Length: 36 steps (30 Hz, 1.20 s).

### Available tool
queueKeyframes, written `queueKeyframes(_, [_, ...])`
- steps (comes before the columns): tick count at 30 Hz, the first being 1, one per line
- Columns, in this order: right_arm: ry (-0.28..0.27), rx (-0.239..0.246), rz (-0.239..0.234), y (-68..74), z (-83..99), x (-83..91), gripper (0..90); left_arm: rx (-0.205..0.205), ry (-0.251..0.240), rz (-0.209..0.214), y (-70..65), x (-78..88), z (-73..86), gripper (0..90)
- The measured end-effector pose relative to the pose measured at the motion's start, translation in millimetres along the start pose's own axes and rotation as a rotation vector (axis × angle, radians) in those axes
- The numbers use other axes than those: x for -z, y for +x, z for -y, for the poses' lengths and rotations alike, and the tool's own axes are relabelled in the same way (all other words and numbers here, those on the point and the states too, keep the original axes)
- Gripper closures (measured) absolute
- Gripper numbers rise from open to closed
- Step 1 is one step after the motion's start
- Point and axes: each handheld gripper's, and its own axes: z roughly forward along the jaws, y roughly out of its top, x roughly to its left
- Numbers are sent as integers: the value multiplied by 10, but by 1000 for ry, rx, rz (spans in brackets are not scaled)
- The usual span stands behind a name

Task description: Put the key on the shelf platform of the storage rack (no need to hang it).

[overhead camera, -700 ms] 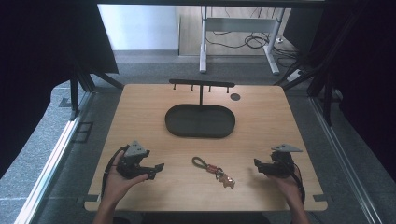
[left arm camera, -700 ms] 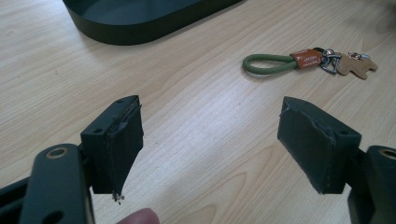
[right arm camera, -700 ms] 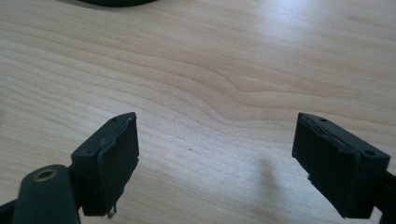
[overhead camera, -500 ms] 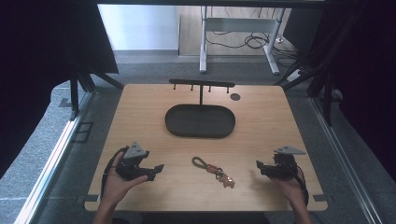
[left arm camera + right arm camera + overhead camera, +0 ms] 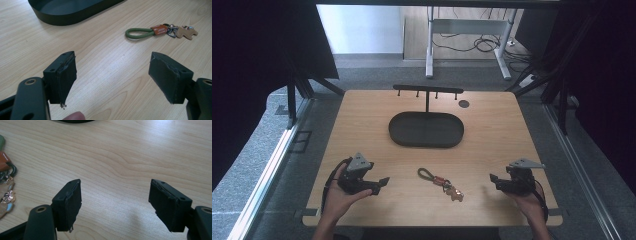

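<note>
Both tools rest spread and empty on the wooden surface: the left tool and right tool flank the keychain. Likely next is hanging it on the key rack, so pinch the green loop, not the charms.

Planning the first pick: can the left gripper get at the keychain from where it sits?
Probably yes. The left gripper is open and aimed toward the keychain, which lies flat on bare table ahead of its jaws, with nothing between them. The black tray sits farther back, out of the path.
</note>
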Motion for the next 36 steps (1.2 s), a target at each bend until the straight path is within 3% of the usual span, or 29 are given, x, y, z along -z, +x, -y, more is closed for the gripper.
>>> queueKeyframes(9, [7, 30, -24, 96, 2, 25, 280, 0, -12, 2, -7, 39, -5, 226])
queueKeyframes(22, [18, 48, -24, 94, -35, 61, 296, 5, -3, 1, 0, 28, 0, 226])
queueKeyframes(24, [11, 56, -60, 131, -93, 108, 297, 8, -10, 0, 4, 50, 2, 226])
queueKeyframes(36, [19, 141, -103, 346, -462, 161, 320, 6, -11, 3, -9, 57, -2, 226])
